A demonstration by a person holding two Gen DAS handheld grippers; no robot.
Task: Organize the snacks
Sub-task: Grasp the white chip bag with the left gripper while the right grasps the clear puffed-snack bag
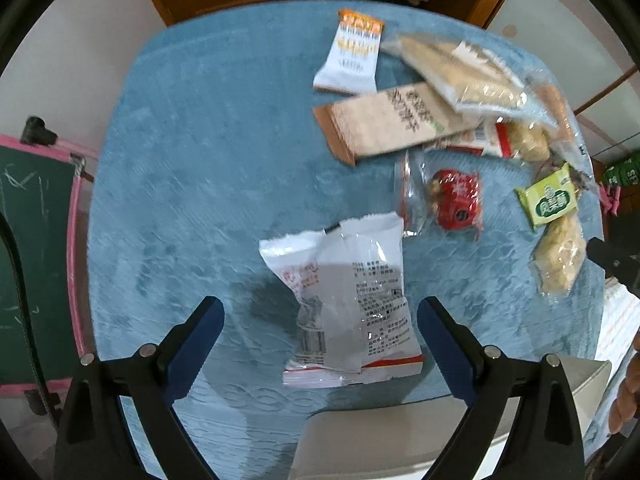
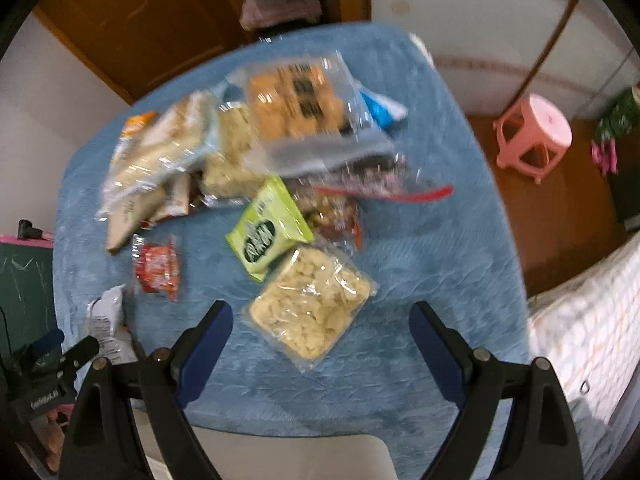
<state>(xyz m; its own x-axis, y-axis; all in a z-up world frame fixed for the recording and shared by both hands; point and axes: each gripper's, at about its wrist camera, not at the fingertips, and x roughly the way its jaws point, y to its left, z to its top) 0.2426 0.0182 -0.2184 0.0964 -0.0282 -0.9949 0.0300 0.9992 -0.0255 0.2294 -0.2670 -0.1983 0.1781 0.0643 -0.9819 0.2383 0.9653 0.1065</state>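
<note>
While snacks lie scattered on a blue cloth (image 1: 180, 184), the left gripper (image 1: 320, 336) points down, fingers spread around a light, crinkly white packet (image 1: 344, 304), best pinched across its middle. Rightward, the right gripper (image 2: 320, 340) hangs open over a clear, crumbly-looking cracker bag (image 2: 312, 304).

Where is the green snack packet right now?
In the right wrist view the green packet lies mid-cloth, overlapping the clear bag of pale crackers just ahead of the open right gripper.
</note>
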